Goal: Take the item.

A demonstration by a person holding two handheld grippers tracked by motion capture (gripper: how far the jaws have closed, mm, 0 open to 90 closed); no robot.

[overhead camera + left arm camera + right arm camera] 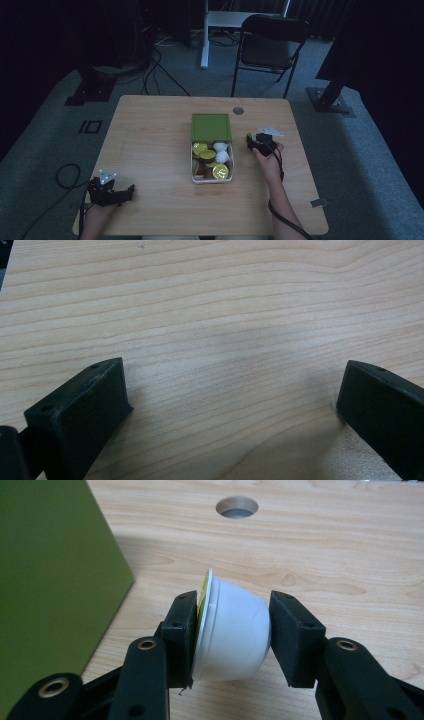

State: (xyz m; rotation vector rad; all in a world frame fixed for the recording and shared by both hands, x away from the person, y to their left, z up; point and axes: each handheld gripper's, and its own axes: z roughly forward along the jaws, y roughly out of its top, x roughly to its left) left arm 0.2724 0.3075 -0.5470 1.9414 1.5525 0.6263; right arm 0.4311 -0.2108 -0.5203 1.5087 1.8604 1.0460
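Observation:
A white box (pixel 193 165) with several coffee capsules stands mid-table, its green lid (pixel 211 127) slid back and covering the far half. My right gripper (pixel 252 141) is just right of the box, shut on a white capsule (pixel 231 631) with a yellow foil top, held on its side between the jaws. The green lid (pixel 50 575) rises at the left of the right gripper view. My left gripper (pixel 131 190) rests near the table's front left corner, open, with bare wood between its fingers (pixel 82 410).
A round cable hole (pixel 238 110) lies in the table (pixel 150 145) behind the box, also seen as the hole (pixel 237 506) ahead of the right gripper. A black chair (pixel 270 47) and stand legs are on the floor beyond the table.

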